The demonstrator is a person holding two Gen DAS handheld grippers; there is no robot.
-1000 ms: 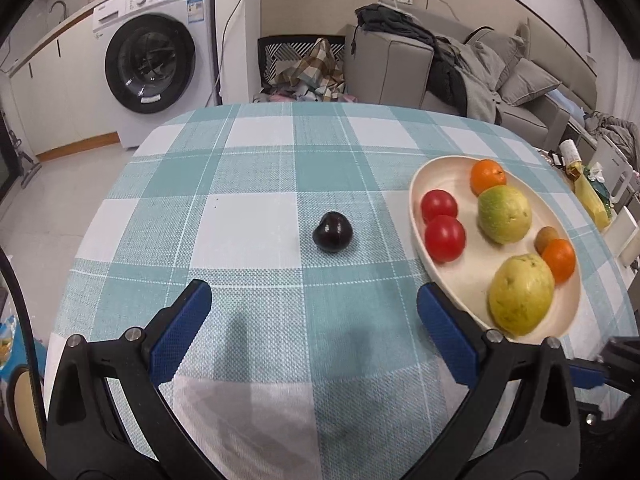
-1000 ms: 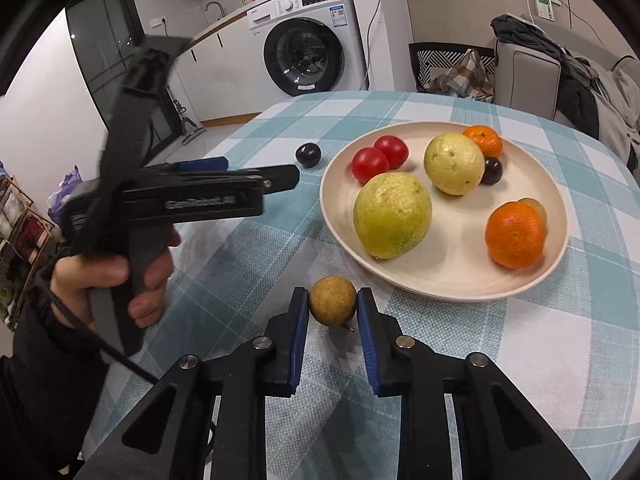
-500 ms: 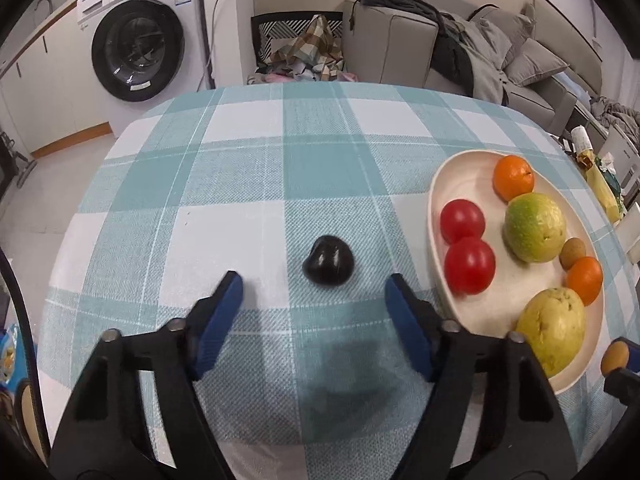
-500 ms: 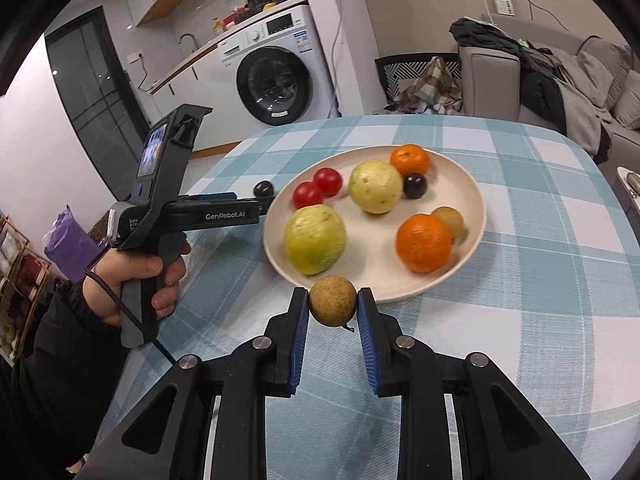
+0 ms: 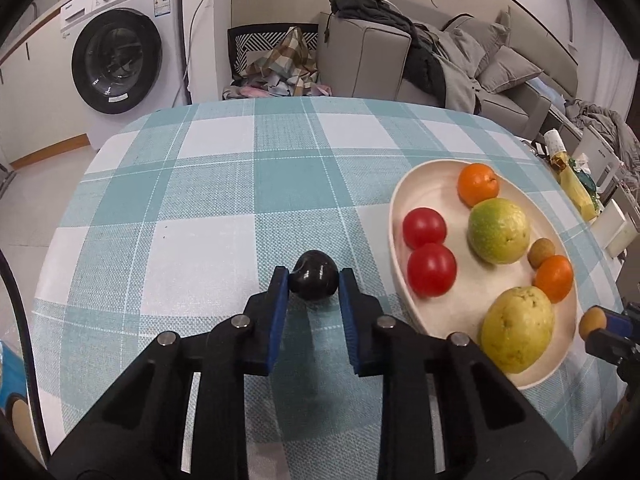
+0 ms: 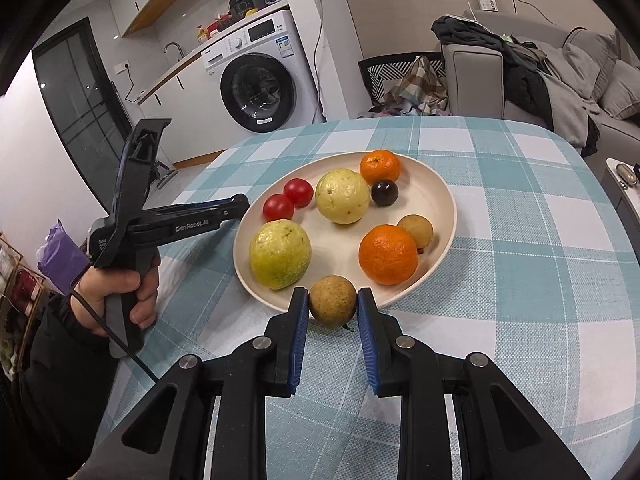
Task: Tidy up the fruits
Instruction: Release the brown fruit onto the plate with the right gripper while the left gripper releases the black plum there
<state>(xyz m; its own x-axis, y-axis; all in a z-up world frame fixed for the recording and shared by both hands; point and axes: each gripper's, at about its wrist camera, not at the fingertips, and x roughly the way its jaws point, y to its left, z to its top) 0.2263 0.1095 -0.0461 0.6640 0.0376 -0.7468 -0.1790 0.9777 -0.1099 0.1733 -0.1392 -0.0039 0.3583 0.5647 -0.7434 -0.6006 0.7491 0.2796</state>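
A dark plum (image 5: 314,282) lies on the checked tablecloth, left of the cream plate (image 5: 394,216). My left gripper (image 5: 314,276) is shut on the plum, and both blue pads press its sides. My right gripper (image 6: 333,296) is shut on a small brown round fruit (image 6: 333,305) and holds it over the near rim of the plate (image 6: 453,208). The plate carries two red tomatoes (image 6: 288,198), two yellow-green guavas (image 6: 342,196), two oranges (image 6: 387,254), a dark plum (image 6: 384,193) and a small brown fruit (image 6: 416,230).
The round table with its teal-and-white cloth (image 5: 208,216) drops off at the left and far edges. A person's hand (image 6: 120,292) in a dark sleeve holds the left tool. A washing machine (image 5: 120,56) and a grey sofa (image 5: 400,60) stand beyond the table.
My left gripper moved forward to the plum and closed from wide open onto it. My right gripper carried the brown fruit up to the plate's near rim.
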